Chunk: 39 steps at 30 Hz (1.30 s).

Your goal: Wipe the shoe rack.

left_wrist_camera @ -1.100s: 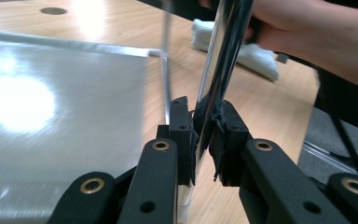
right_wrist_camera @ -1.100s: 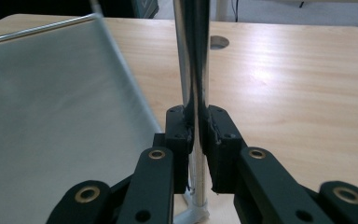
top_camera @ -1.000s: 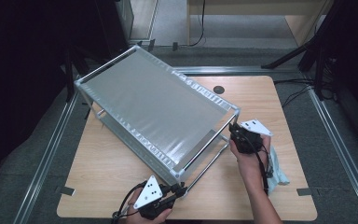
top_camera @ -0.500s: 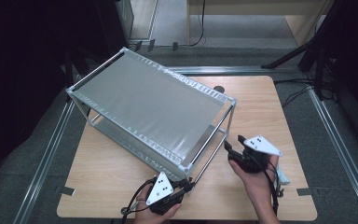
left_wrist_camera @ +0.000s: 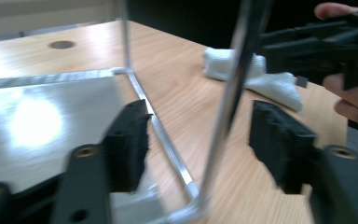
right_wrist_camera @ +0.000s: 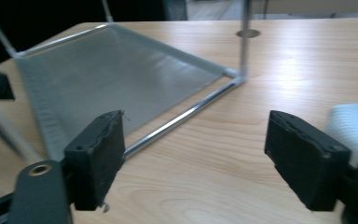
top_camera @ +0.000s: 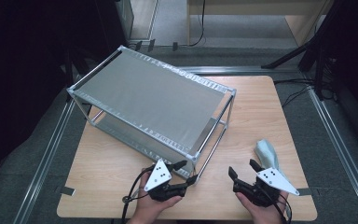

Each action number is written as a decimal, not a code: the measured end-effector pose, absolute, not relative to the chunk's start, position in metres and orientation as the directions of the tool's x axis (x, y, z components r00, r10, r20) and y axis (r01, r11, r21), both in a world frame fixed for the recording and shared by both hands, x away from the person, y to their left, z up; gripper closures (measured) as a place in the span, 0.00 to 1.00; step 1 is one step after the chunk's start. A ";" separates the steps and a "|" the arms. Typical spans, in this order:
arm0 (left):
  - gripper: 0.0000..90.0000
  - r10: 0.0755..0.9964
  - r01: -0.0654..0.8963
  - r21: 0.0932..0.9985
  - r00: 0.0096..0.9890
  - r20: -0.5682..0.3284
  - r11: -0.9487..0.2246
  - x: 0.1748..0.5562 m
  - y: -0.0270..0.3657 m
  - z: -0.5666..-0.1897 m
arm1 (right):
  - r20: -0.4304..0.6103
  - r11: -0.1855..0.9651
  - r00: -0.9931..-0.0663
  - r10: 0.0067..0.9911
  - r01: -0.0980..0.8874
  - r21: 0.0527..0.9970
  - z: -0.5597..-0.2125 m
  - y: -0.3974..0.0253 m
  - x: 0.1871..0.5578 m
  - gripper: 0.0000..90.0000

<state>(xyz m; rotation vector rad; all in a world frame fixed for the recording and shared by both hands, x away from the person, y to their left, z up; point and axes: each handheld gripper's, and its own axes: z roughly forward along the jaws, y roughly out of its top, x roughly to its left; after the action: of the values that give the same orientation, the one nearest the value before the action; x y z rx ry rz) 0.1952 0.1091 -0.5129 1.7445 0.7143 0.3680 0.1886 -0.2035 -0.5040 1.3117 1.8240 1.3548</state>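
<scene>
A silver two-tier wire rack (top_camera: 154, 100) stands level on the wooden table (top_camera: 261, 107). My left gripper (top_camera: 188, 171) is at the rack's near front corner. In the left gripper view it (left_wrist_camera: 200, 121) is open, and the corner post (left_wrist_camera: 233, 93) rises between its jaws without being clamped. My right gripper (top_camera: 242, 167) is open near the table's front edge, apart from the rack. In its own view it (right_wrist_camera: 191, 135) holds nothing and faces the lower shelf (right_wrist_camera: 107, 79). A folded pale cloth (top_camera: 266, 151) lies just right of it.
The cloth (left_wrist_camera: 261, 74) and the other hand's gripper (left_wrist_camera: 326, 46) show beyond the post in the left gripper view. A round cable hole (right_wrist_camera: 248, 33) sits in the far tabletop. Metal floor rails (top_camera: 335, 135) flank the table, and bare wood lies right of the rack.
The rack was tilted up on one side and now rests level on the table. My right gripper left the rack's right post and drew back to the front edge. My left gripper stays at the corner.
</scene>
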 end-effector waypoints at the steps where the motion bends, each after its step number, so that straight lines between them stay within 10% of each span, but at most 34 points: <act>1: 0.38 0.634 0.274 0.949 0.765 -0.116 -0.157 0.195 0.109 -0.513 | 0.138 0.034 -0.402 0.905 0.394 0.919 -0.504 -0.203 0.189 0.21; 14: 0.31 0.812 0.352 0.936 0.544 -0.214 0.011 0.202 0.194 -0.506 | 0.094 0.138 -0.566 0.819 0.352 0.926 -0.506 -0.127 0.182 0.16; 28: 0.32 0.875 0.428 0.903 0.423 -0.234 0.035 0.198 0.217 -0.514 | 0.069 0.196 -0.629 0.774 0.342 0.919 -0.514 -0.095 0.192 0.89; 39: 0.33 0.927 0.429 0.899 0.292 -0.234 0.092 0.204 0.248 -0.514 | 0.061 0.171 -0.557 0.829 0.356 0.919 -0.512 -0.138 0.200 0.89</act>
<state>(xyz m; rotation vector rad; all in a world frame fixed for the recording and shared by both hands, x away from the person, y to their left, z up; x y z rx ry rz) 0.2043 0.2475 -0.5138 1.5139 1.3069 0.5980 0.2001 -0.1383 -0.5122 1.1159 1.9951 1.3671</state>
